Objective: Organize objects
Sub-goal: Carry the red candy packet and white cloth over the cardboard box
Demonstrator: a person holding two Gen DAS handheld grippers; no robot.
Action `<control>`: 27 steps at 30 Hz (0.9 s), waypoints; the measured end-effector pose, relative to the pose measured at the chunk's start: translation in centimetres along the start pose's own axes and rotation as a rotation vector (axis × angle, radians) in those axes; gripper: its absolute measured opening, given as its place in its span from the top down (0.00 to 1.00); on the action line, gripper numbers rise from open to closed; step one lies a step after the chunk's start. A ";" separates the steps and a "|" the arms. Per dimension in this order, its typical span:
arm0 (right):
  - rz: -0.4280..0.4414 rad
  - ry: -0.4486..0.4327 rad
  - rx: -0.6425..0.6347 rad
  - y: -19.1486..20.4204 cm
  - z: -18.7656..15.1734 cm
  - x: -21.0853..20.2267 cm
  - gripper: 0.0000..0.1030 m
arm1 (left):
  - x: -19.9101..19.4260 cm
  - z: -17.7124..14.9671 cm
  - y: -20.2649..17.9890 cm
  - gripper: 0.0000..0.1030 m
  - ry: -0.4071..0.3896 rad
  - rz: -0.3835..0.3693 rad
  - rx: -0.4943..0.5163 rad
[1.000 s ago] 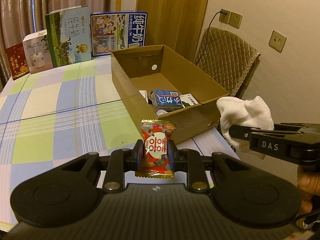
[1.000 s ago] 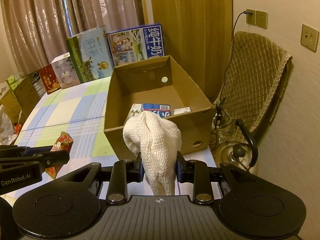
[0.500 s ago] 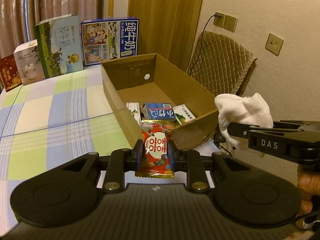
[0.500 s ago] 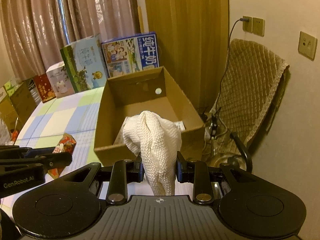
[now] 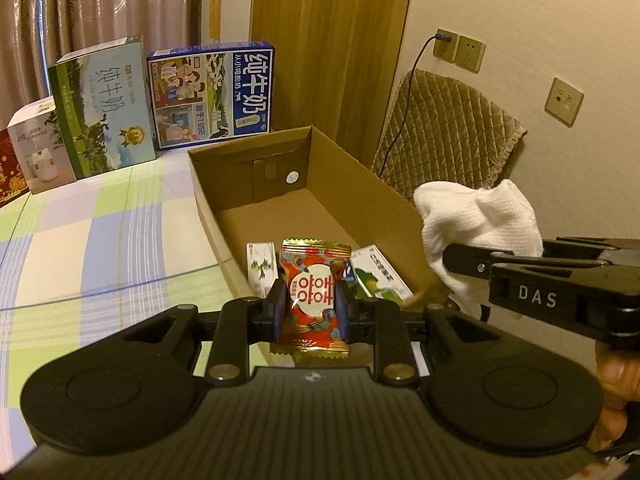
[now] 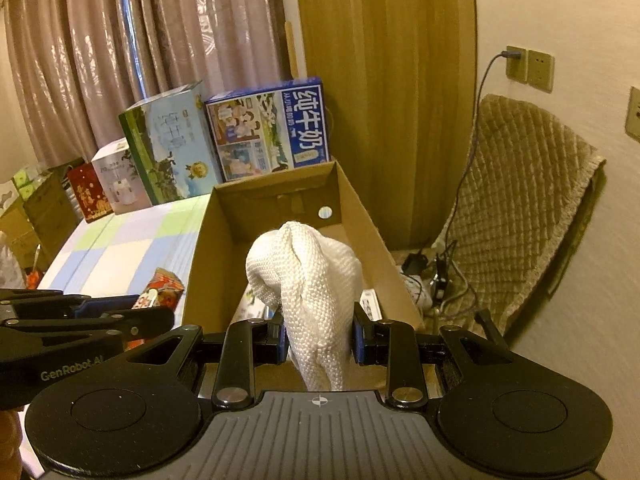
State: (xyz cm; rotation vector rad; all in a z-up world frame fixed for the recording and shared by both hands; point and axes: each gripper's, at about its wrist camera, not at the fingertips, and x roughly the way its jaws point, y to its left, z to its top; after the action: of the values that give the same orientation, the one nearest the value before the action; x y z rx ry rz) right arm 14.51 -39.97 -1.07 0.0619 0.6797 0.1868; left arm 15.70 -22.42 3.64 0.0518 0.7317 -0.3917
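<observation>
My left gripper [image 5: 310, 309] is shut on a red and gold snack packet [image 5: 313, 280], held above the near end of an open cardboard box [image 5: 224, 168]. My right gripper [image 6: 319, 334] is shut on a bunched white cloth [image 6: 308, 276], which hangs over the near end of the same box [image 6: 218, 216]. In the left wrist view the cloth [image 5: 480, 216] sits at the right, over the box's right wall. In the right wrist view the snack packet [image 6: 160, 290] shows at the left, just outside the box's left wall. Small packages [image 5: 262, 268] lie on the box floor.
The box stands on a checked tablecloth [image 5: 100, 232]. Milk cartons [image 5: 210, 94] and gift boxes [image 5: 34, 148] line the table's far edge before curtains. A quilted chair [image 6: 528, 216] and floor cables [image 6: 432, 276] are to the right. A hand [image 5: 616, 376] holds the right gripper.
Both grippers have moved forward and up, from in front of the box to above its near end. Each keeps its hold on its object.
</observation>
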 end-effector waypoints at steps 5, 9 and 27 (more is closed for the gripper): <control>0.008 0.002 -0.011 -0.4 1.8 1.8 0.74 | 2.0 1.7 0.5 0.80 0.006 -0.005 -0.001; 0.009 0.006 -0.003 -1.0 3.1 3.3 0.74 | 3.8 3.1 1.4 0.80 0.017 -0.006 -0.008; 0.001 0.042 0.009 -2.1 5.0 8.2 0.74 | 10.1 5.5 3.1 0.64 0.056 0.024 0.014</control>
State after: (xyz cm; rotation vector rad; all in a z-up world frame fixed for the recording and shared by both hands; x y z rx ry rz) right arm 24.26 -40.40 -2.53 0.0672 0.7222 0.1859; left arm 27.22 -23.95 0.82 0.0853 0.7828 -0.3741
